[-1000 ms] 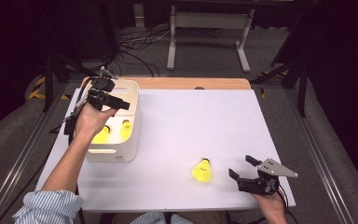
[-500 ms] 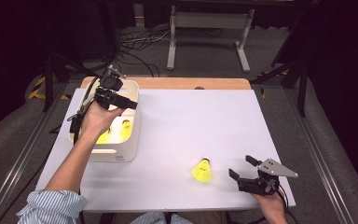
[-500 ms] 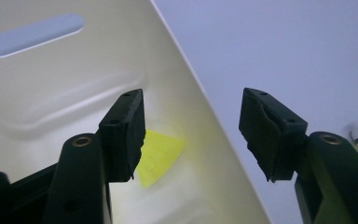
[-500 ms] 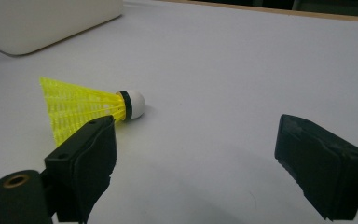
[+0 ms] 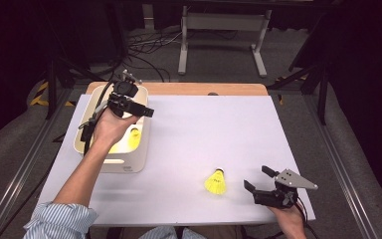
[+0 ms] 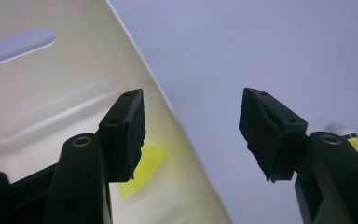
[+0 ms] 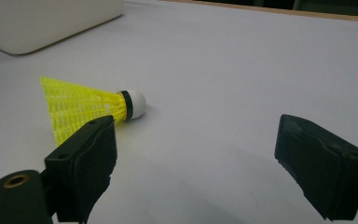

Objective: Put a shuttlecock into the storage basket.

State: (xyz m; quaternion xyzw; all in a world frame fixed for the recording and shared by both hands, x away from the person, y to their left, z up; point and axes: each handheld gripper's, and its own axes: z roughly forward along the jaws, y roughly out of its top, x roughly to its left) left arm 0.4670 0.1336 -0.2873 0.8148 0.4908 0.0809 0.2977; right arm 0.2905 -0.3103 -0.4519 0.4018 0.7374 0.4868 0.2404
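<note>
A cream bin stands at the table's left with yellow shuttlecocks inside. My left gripper hovers over the bin's right wall, open and empty. In the left gripper view the gripper straddles the bin's rim, with a yellow shuttlecock skirt below the left jaw. Another yellow shuttlecock with a white cork lies on the white table near the front. My right gripper rests just right of it, open and apart from it. In the right gripper view the gripper is empty, with that shuttlecock lying beyond its left jaw.
The white table top has a wooden strip along its far edge. A metal stand and cables lie on the floor beyond. The bin's corner is at the upper left of the right gripper view.
My left gripper has moved right, from over the bin's middle to over its right wall, still open. The right gripper and the loose shuttlecock have stayed put.
</note>
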